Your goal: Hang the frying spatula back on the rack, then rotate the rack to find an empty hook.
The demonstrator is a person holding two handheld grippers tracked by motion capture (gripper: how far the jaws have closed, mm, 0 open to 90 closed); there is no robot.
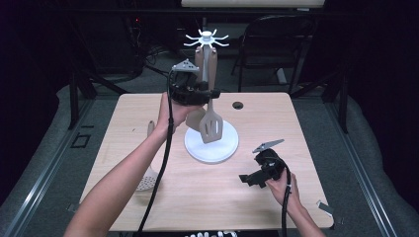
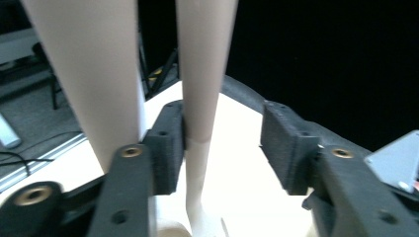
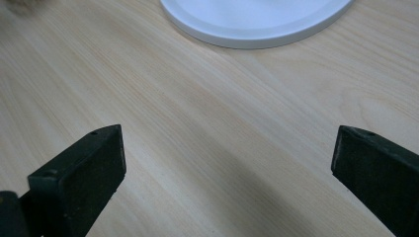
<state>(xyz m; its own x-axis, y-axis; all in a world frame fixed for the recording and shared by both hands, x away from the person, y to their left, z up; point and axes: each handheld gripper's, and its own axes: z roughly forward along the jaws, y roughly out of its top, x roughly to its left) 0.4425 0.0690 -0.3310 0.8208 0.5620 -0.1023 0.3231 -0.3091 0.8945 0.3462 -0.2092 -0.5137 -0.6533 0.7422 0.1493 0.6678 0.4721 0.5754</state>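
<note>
**Ana:** While the left hand-held gripper (image 1: 209, 92) was up at the white utensil stand (image 1: 211, 143), how were its jaws set?

**Ben:** Partly spread. In the left gripper view the slotted turner's (image 1: 212, 124) pale handle (image 2: 200, 89) stood between the pads, touching the left pad (image 2: 170, 143) and well apart from the other one, so nothing pinched it. No earlier picture to compare, so I only judged the state.

**Ana:** And where was the turner?

**Ben:** Upright at the stand, near the middle of the counter (image 1: 148, 106) toward its far edge, blade just above the round base. Whether its top was truly on one of the hooks (image 1: 206, 38), I couldn't tell; the gripper hid that part.

**Ana:** So the risk?

**Ben:** If the handle wasn't seated on a hook, a loosened grip would let it drop onto the base. And with the handle leaning on that one pad, pulling the gripper straight back could drag the turner sideways, unhook it or rock the stand. A second pale handle (image 2: 89, 74) hung just beside it and might get bumped too.

**Ana:** The right side?

**Ben:** The right hand-held gripper (image 1: 250, 178) rested near the counter's right front corner, jaws wide apart over bare wood. A skimmer (image 1: 148, 178) lay by the left edge.
</note>
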